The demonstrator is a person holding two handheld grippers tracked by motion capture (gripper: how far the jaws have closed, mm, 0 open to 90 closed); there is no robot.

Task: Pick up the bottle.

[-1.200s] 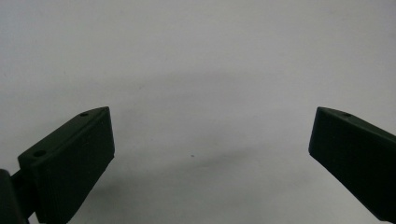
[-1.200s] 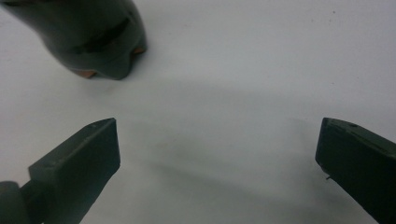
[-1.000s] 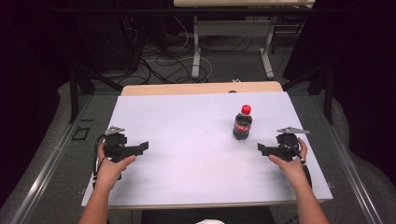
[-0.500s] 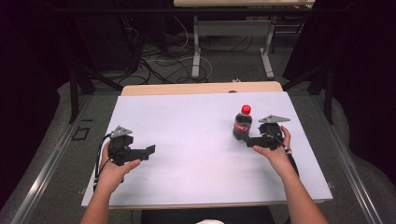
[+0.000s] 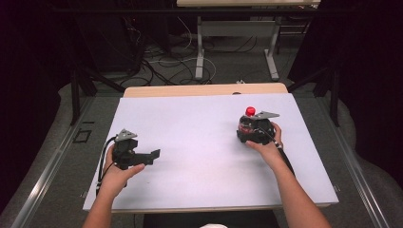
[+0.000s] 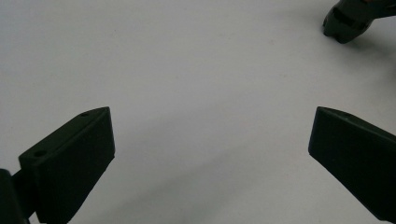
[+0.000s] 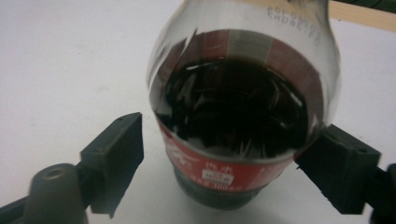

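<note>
A: What's changed on the right?

B: The right gripper [image 5: 248,134] has slid in from the table's right edge to the bottle [image 5: 249,124], which stands upright on the right half of the table [image 5: 199,118], just where it stood a second ago. In the right gripper view the bottle [image 7: 243,121] sits between the jaws, and they have just been closing on it.

A: Gripped, then?

B: Not quite, I'd say. The right-hand pad looks to touch the bottle's side, or nearly. The left-hand pad stands a little clear, with a strip of table showing between them. So the jaws are narrowed around the bottle but not yet clamped.

A: And the left?

B: The left gripper [image 5: 142,156] hovers over the left half of the table, jaws wide with nothing in them. It has moved up the table a bit since a second ago, then settled. Its own view has bare table between the jaws and the other gripper at the top right corner.

A: So where does that leave the job?

B: The reach looks finished and the grasp is half made. A little more squeeze should secure the bottle low on its body for a lift
</note>
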